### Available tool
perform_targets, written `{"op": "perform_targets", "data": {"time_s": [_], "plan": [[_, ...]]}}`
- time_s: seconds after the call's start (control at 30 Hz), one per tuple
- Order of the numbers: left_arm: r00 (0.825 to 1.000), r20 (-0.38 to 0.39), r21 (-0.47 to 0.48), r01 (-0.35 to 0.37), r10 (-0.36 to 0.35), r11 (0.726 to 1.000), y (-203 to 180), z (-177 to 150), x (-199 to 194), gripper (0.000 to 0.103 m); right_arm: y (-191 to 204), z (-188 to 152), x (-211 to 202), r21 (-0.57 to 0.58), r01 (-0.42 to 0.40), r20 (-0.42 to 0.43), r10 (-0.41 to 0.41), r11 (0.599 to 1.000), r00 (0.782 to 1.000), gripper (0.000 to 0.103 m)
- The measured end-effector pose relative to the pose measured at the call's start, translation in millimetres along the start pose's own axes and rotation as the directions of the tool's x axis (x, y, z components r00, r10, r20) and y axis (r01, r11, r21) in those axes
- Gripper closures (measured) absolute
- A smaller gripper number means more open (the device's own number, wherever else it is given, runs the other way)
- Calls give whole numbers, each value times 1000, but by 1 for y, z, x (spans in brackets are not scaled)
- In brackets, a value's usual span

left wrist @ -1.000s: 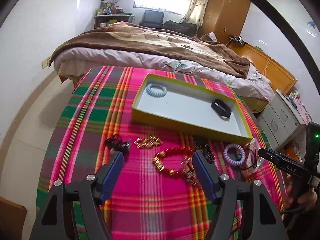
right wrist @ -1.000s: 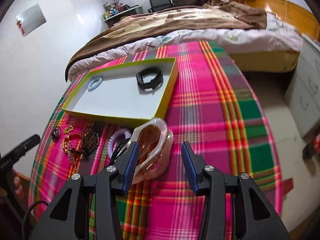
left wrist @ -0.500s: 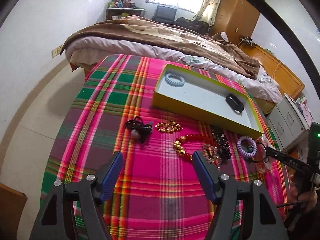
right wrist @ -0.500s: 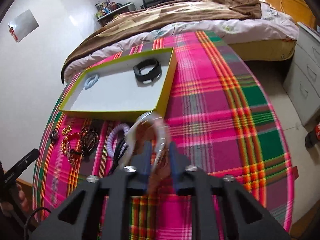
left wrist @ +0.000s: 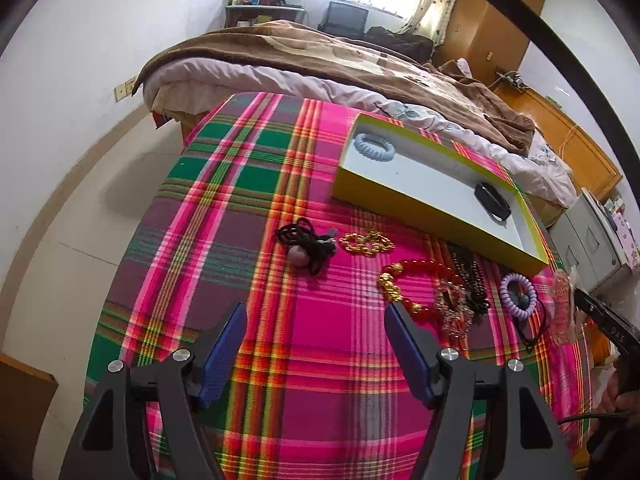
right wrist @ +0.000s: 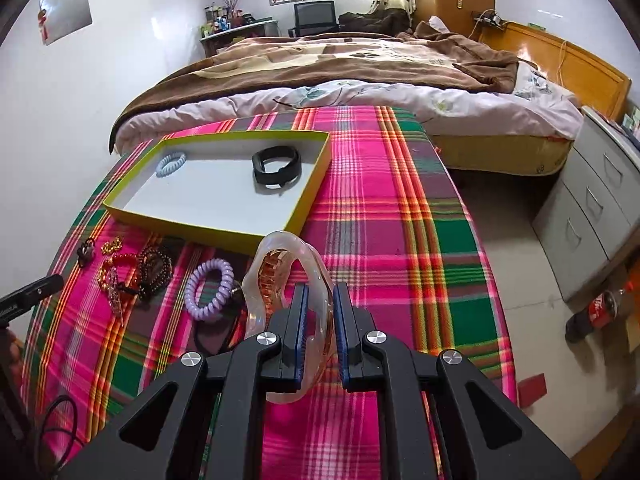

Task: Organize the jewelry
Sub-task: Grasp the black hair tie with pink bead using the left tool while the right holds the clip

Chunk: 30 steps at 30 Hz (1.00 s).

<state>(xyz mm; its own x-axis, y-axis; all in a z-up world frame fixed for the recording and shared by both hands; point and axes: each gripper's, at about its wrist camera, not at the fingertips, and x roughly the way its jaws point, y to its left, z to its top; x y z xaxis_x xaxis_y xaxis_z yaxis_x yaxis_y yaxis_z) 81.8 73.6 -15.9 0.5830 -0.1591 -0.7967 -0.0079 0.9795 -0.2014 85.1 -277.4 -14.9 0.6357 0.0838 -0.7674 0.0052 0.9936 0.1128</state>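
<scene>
My right gripper (right wrist: 319,300) is shut on a clear pink hair claw clip (right wrist: 280,264), held just above the plaid cloth near the yellow-rimmed tray (right wrist: 304,204). The tray holds a pale blue coil hair tie (right wrist: 171,163) and a black wristband (right wrist: 277,166). My left gripper (left wrist: 314,324) is open and empty, above bare cloth short of the loose jewelry. There lie a black cord with a stone (left wrist: 306,240), a gold chain (left wrist: 366,242), a red-and-gold bead bracelet (left wrist: 420,284), dark beads (left wrist: 470,276) and a purple coil tie (left wrist: 519,294).
The table with its plaid cloth (right wrist: 400,208) stands against a bed (right wrist: 340,72). A grey drawer unit (right wrist: 592,208) and a cola bottle (right wrist: 600,312) on the floor are to the right. A black cable (right wrist: 60,428) lies at the near left edge.
My right gripper closed on the hair claw clip and lifted it slightly. My left gripper drew back and up from the jewelry, still open.
</scene>
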Motion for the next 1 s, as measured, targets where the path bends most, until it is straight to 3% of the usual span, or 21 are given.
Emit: {"op": "perform_targets", "data": {"time_s": [0.27, 0.8, 0.87, 1.0], "plan": [[999, -10, -54, -53, 52, 997, 31, 18, 12, 32, -10, -4, -9, 27, 3, 22, -4, 1000, 1000, 90], [996, -38, 24, -83, 84, 996, 2, 39, 57, 33, -13, -2, -5, 33, -12, 18, 12, 999, 1000, 90], [995, -32, 22, -97, 97, 995, 3, 39, 58, 38, -13, -2, -5, 33, -13, 20, 12, 999, 1000, 90], [993, -29, 45, -116, 118, 992, 1, 40, 58, 70, -13, -1, -5, 32, -17, 20, 17, 999, 1000, 90]]}}
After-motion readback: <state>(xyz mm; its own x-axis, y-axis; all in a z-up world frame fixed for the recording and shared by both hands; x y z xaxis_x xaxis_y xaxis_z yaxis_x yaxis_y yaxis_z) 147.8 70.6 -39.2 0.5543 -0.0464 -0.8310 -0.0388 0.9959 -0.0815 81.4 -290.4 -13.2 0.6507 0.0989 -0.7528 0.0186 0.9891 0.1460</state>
